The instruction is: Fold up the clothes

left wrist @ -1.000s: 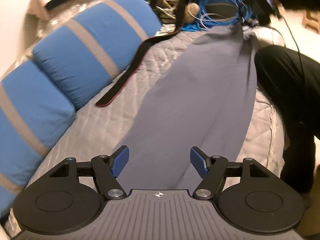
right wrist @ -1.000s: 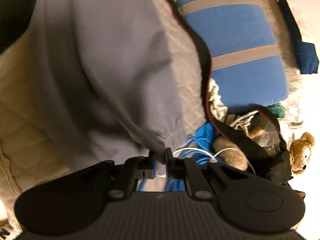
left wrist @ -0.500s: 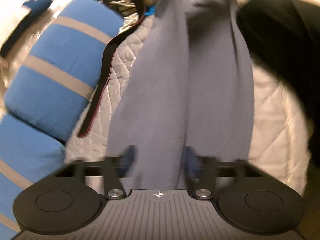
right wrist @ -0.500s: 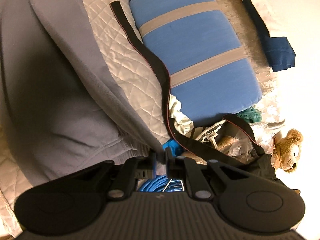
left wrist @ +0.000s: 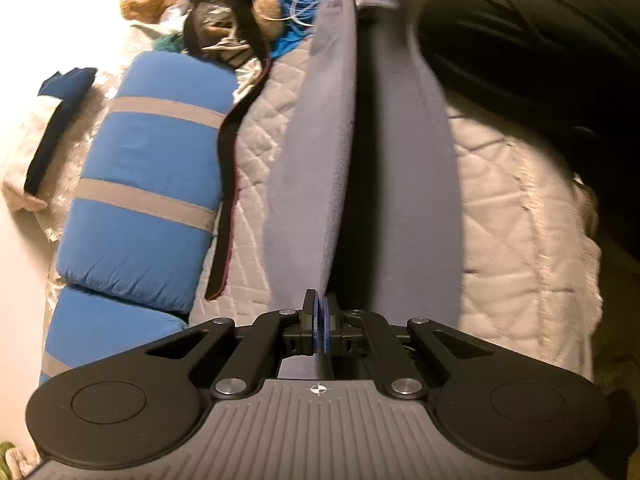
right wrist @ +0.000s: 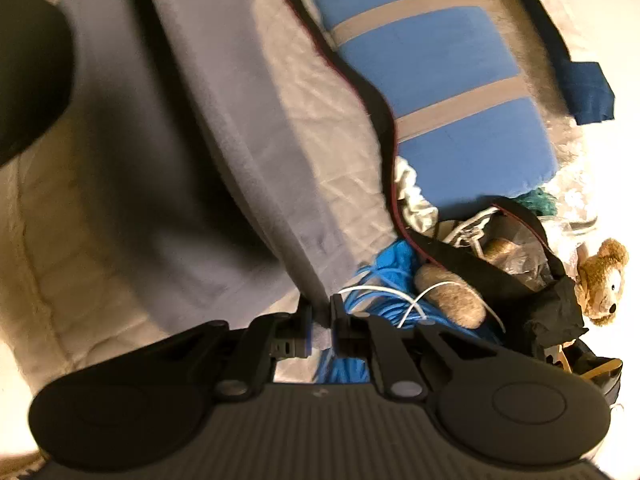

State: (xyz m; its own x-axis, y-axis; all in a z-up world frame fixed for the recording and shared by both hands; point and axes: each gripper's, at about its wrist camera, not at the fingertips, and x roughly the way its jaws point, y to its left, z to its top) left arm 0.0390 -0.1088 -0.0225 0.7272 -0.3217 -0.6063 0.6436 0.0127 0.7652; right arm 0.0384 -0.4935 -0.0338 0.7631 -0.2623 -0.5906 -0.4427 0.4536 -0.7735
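Observation:
A long grey garment (left wrist: 316, 152) is stretched over the white quilted bed (left wrist: 504, 208). In the left wrist view it runs away from me in two lengthwise layers with a dark fold between them. My left gripper (left wrist: 321, 312) is shut on its near edge. In the right wrist view the same grey garment (right wrist: 224, 120) spreads up and left, and my right gripper (right wrist: 320, 312) is shut on its other end. The cloth hangs taut between the two grippers, lifted a little off the quilt.
Blue cushions with grey stripes (left wrist: 152, 184) line the bed's side, with a black strap (left wrist: 228, 184) beside them. Blue cables (right wrist: 372, 280), a black bag (right wrist: 500, 276) and a teddy bear (right wrist: 604, 284) are piled at one end. The person's dark clothing (left wrist: 540, 48) borders the other side.
My left gripper was open over the garment one second ago and has closed on its edge. The garment has lifted and folded lengthwise. The right gripper has kept its hold.

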